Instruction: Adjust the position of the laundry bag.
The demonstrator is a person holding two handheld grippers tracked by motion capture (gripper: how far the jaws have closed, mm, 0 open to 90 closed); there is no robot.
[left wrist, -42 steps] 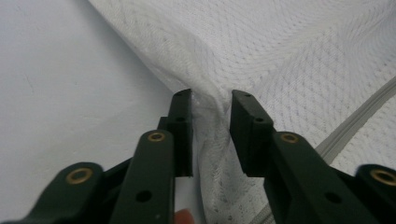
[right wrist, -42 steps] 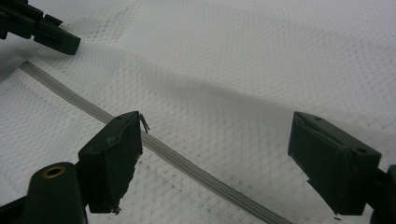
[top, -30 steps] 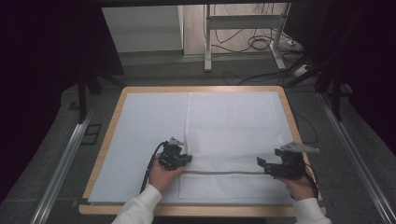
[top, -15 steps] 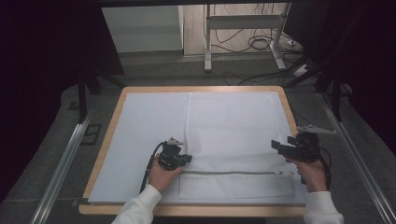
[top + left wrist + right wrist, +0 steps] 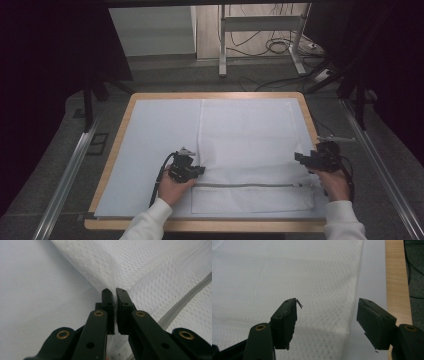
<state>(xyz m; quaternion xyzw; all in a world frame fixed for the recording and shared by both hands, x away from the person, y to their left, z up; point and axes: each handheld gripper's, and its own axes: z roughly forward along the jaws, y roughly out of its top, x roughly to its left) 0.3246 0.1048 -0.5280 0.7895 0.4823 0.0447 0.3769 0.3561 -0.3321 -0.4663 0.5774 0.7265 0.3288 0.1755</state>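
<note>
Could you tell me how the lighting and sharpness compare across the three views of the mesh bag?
High view: the table is evenly lit and the room around it dark; the mesh bag reads pale with little texture. Left gripper view: the weave is crisp where the left gripper pinches it. Right gripper view: the mesh is soft and hazy beyond the right gripper, with a faint shadow band near the jaws.

Left gripper [image 5: 194, 170] is sitting low by the left hand [image 5: 172, 189], jaws pinched nearly together, pointing right in the high view. Right gripper [image 5: 300, 158] is hovering in the right hand [image 5: 334, 182], pointing left; its jaws have just been closing but are standing wide apart, nothing clamped between them. White sleeves [image 5: 150, 222] are entering from the bottom.
</note>
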